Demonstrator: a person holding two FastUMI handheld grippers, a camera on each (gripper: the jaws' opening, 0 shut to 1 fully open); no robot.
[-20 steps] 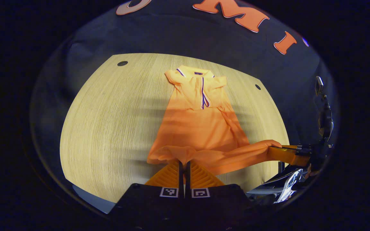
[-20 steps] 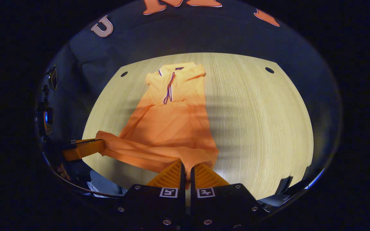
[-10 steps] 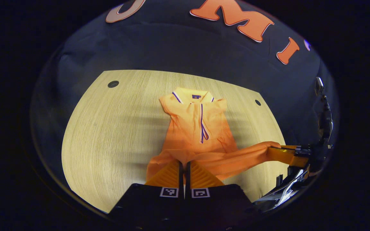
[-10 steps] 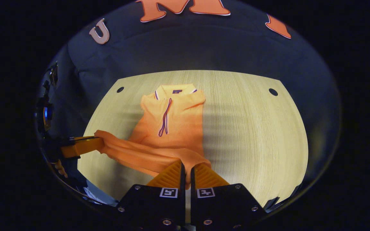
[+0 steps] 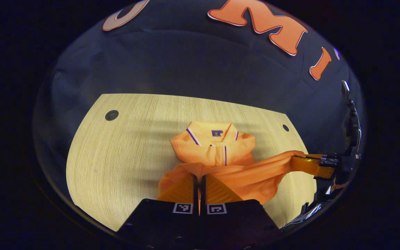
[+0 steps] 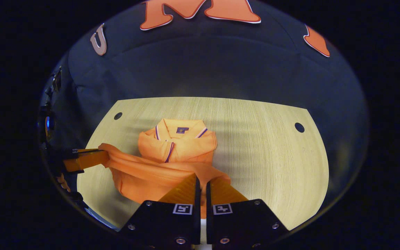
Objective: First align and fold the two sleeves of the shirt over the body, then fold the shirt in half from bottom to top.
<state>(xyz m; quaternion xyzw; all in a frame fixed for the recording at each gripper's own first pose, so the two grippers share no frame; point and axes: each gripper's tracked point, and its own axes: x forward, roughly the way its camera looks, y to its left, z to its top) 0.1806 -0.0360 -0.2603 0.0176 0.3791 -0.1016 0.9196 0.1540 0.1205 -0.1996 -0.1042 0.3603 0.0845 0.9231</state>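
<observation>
1. Both grippers have carried the hem way up toward the collar over the last second. A second ago most of the shirt (image 5: 217,152) body was laid out flat ahead of them; now just the collar (image 5: 212,133) and upper chest show past the lifted edge.
2. Left gripper (image 5: 199,180) is pinched tight on one hem corner, fingers pressed together with cloth between them. Right gripper (image 6: 201,182) is doing the same on the other corner.
3. Hem hangs stretched between the two, sagging a bit in the middle, lifted off the table (image 6: 266,152).
4. Shirt sits mid-table, collar at the far end, looking narrow, so I'd guess the sleeves are already folded in.
5. So this looks like the bottom-to-top fold, well past halfway. What's left, I reckon: lay the hem down near the collar, keep the corners level, then let go.
</observation>
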